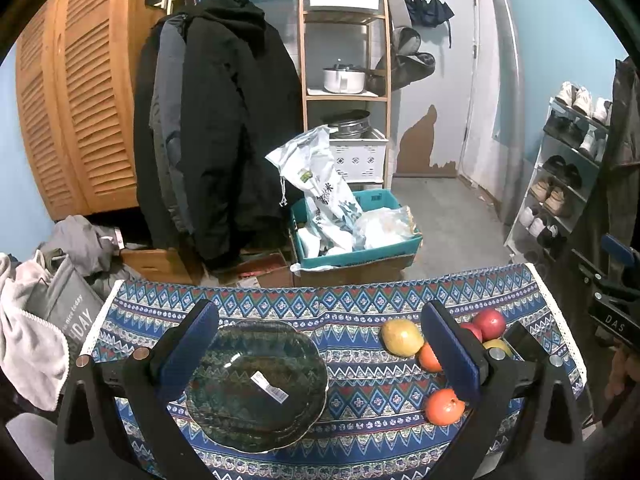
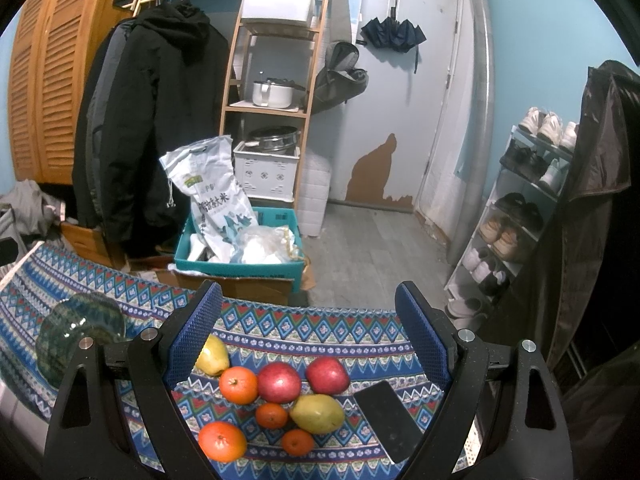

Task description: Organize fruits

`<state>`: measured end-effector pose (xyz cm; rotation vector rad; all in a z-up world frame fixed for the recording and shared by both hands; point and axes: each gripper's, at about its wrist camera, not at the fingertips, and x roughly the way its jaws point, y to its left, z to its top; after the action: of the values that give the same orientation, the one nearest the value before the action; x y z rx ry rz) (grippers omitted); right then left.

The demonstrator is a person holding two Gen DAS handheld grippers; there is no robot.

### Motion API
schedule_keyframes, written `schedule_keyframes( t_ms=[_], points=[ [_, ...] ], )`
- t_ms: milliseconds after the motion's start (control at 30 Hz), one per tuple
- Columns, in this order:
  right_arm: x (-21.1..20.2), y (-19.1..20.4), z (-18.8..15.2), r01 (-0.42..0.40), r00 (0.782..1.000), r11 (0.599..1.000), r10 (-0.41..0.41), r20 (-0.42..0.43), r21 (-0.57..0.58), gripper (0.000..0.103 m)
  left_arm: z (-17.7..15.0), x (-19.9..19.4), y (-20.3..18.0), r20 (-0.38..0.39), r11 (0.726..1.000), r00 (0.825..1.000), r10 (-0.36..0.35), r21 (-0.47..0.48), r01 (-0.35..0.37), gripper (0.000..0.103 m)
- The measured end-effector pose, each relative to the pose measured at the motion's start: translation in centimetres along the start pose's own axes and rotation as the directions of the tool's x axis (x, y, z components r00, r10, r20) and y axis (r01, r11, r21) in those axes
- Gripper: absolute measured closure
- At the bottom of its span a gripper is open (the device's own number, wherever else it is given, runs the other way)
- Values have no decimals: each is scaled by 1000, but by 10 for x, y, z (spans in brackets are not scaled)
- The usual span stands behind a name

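I've got the left gripper [image 1: 320, 354] spread wide over the glass plate [image 1: 256, 390], right gripper [image 2: 310, 338] spread over the fruit pile [image 2: 280, 400], both holding nothing.

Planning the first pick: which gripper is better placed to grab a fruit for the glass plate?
Right. The right gripper is open with the apples and oranges between its fingers. The left gripper, also open, frames the empty glass plate; the fruit lies off to its right.

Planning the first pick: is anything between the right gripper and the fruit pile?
Nothing visible. The right gripper is open above the oranges, red apples and yellow pears; only the black phone lies beside them on the patterned cloth.
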<state>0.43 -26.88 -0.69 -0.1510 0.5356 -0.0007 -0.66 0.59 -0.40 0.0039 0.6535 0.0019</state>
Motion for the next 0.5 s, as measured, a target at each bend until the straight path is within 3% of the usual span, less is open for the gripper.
schedule_keyframes(
  t_ms=[500],
  points=[
    [0,0,0,1,1000,1000,-1,1,-1,16,0,-1,0,-2,1000,1000,-12,-1,12,1]
  ],
)
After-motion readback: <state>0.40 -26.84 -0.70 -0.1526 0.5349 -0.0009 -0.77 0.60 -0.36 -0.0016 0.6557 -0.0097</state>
